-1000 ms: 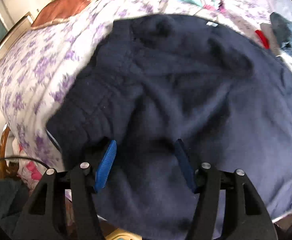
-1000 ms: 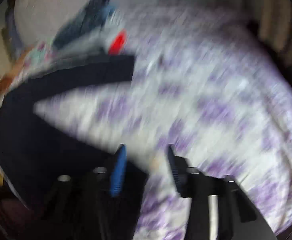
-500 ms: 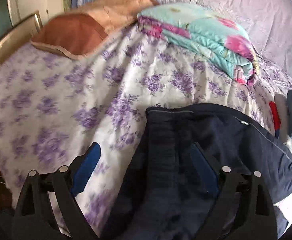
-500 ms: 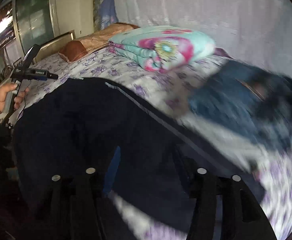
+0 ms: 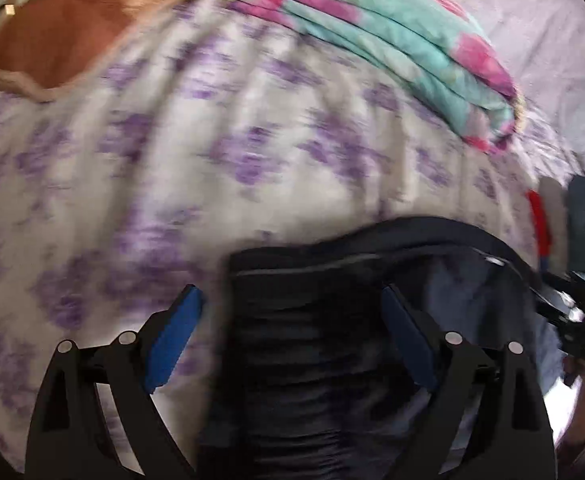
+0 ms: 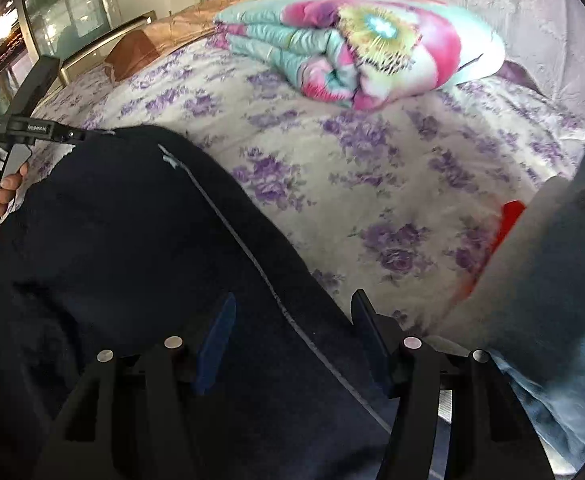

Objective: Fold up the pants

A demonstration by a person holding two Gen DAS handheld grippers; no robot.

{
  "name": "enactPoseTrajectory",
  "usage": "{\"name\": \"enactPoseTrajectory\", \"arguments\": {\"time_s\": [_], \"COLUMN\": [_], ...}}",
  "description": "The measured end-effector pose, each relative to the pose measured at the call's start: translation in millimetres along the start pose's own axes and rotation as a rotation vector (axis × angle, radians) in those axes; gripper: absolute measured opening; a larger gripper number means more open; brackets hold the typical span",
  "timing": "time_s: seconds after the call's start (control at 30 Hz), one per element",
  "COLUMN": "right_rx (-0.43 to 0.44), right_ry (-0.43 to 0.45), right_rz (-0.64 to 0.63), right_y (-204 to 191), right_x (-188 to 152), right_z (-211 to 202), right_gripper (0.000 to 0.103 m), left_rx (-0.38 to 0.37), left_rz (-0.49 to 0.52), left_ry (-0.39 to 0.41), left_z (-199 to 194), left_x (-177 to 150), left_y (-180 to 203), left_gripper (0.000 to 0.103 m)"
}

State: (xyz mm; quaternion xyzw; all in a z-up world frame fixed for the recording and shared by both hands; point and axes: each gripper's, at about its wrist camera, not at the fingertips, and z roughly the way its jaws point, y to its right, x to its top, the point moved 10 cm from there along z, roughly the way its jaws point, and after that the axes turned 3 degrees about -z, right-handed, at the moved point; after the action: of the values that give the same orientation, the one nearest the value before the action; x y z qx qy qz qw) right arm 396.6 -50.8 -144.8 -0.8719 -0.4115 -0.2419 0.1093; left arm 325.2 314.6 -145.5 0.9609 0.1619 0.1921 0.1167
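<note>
The dark navy pants (image 6: 140, 264) lie spread on the bed's purple-flowered sheet (image 6: 372, 184), near its front edge. In the right wrist view their long axis runs on a slant, from the far left, where the left gripper (image 6: 68, 134) hangs at the cloth's far corner, down toward the near right, and a pale side seam follows that same line. In the left wrist view the ribbed waistband (image 5: 304, 276) sits upright, its edge facing the far side of the bed. The left gripper (image 5: 288, 304) stands wide apart over this band, one pad over the sheet, clasping nothing. The right gripper (image 6: 292, 312) is likewise spread, its fingers straddling the seam without pinching it. A folded floral quilt (image 6: 356, 44) lies well beyond the pants, a brown pillow (image 5: 52, 36) at the far left, and a pile of jeans (image 6: 552, 280) just beside the right.
</note>
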Motion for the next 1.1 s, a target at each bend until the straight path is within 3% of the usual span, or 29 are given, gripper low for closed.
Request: {"name": "enactPoseTrajectory", "arguments": {"time_s": [0.1,0.13,0.17,0.2,0.23,0.37,0.47,0.63,0.8,0.93,1.0,1.1], "right_rx": [-0.011,-0.014,0.012,0.046,0.039,0.023,0.029,0.010,-0.018,0.011,0.068,0.133], "right_ry": [-0.019,-0.035,-0.060,-0.084,-0.079,0.010,0.084,0.235,0.405,0.473,0.420,0.277], "right_rz": [-0.012,-0.011,0.000,0.016,0.009,0.021,0.033,0.009,-0.057,-0.163,-0.222,-0.243], "right_y": [-2.2,-2.6,-4.1,-6.0,-6.6,-6.3,-9.6,-28.8,-72.2,-140.9,-186.0,-230.3], "right_x": [-1.3,-2.8,-5.8,-8.6,-9.0,-1.7,1.9,2.9,-15.9,-63.2,-101.1,-152.8], "right_z": [8.2,11.6,15.5,19.4,19.3,-2.3,-30.7,-105.4,-197.1,-246.5,-234.6,-183.8], "right_gripper": [0.057,0.034,0.005,0.005,0.005,0.004,0.004,0.004,0.004,0.005,0.005,0.005], "left_rx": [0.042,0.042,0.030,0.028,0.023,0.054,0.035,-0.070,-0.205,-0.280,-0.258,-0.232], "left_rz": [0.012,0.002,-0.010,-0.016,-0.021,-0.002,0.027,0.048,0.164,0.252,0.252,0.194], "left_ry": [-0.020,-0.006,0.010,0.024,0.040,0.131,0.208,0.307,0.412,0.376,0.317,0.218], "left_z": [11.1,9.9,6.3,2.9,-2.6,-24.4,-48.6,-102.0,-164.1,-185.2,-175.5,-152.5], "left_x": [-3.9,-3.1,-1.3,0.5,2.3,3.7,10.6,0.7,-23.1,-66.7,-91.3,-121.6], "left_y": [0.3,-0.4,0.4,0.5,0.4,8.1,21.4,29.3,46.5,41.8,24.7,-6.0], "left_gripper": [0.081,0.068,0.064,0.055,0.052,0.048,0.048,0.047,0.047,0.048,0.050,0.053]}}
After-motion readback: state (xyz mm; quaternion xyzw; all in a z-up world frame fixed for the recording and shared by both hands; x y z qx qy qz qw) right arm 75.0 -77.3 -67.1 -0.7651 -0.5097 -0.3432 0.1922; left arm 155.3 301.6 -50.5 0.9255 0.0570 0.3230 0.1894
